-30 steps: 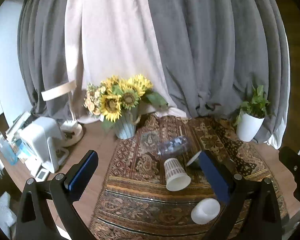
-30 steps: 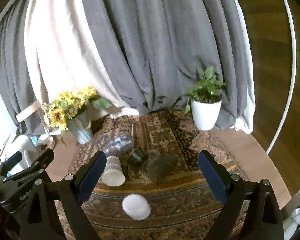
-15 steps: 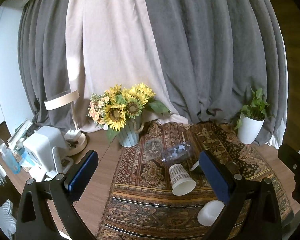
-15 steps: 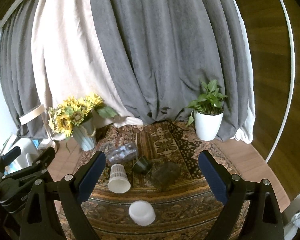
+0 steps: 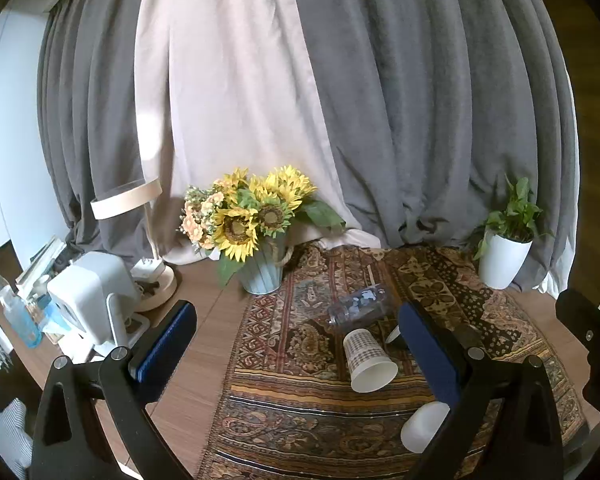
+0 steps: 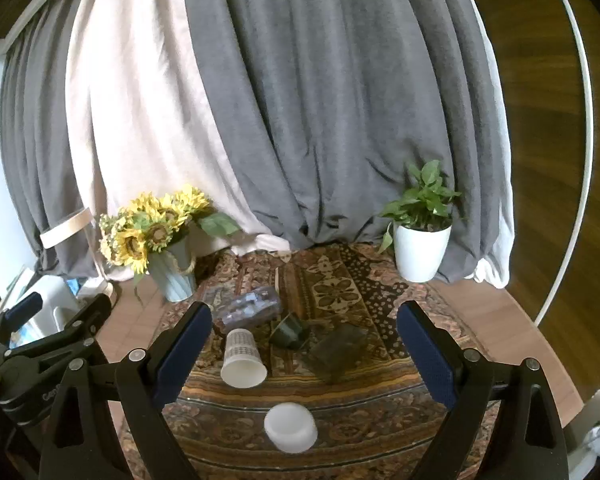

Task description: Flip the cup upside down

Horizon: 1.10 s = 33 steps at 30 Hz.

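- Left hand-held gripper (image 5: pixel 296 354), in the left wrist view, hangs spread wide and empty above the counter (image 5: pixel 204 344). The patterned paper cup (image 5: pixel 367 360) lies tipped on the rug (image 5: pixel 300 408) just inside its right finger; I judge the flip not begun.
- Right hand-held gripper (image 6: pixel 304 348), in the right wrist view, is likewise wide open, holding nothing, level over the near rug. That cup (image 6: pixel 242 360) lies by its left finger; a white cup (image 6: pixel 291 428) sits nearer, already upside down.

Sunflower vase (image 5: pixel 260 276), potted plant (image 6: pixel 420 248)
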Available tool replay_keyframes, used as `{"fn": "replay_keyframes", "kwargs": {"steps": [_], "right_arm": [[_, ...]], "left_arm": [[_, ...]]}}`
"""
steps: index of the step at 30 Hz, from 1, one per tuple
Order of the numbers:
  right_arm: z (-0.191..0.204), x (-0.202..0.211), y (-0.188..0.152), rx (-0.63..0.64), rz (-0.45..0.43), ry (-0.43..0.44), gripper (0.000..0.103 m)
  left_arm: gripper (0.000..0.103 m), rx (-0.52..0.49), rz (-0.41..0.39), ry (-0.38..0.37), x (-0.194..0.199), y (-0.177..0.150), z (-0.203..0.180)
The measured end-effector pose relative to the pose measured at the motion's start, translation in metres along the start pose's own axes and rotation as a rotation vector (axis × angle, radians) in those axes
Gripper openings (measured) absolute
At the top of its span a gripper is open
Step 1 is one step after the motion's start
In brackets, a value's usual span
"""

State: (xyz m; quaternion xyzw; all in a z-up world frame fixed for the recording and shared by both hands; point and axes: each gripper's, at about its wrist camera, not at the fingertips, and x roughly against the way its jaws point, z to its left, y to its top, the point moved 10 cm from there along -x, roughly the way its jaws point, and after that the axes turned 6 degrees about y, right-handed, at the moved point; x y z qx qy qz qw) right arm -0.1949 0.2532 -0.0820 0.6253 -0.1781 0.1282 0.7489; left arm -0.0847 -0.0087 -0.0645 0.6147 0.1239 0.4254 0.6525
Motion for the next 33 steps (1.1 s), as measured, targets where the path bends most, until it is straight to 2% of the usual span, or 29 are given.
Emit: {"fn": "replay_keyframes", "kwargs": {"steps": [33], "right_arm": [[0.0063, -0.0042, -0.0012, -0.002, -0.001, -0.008, 0.094]], "left_arm": [[0.103, -0.008, -0.001, -0.007, -0.0031, 0.0011, 0.0045]]}}
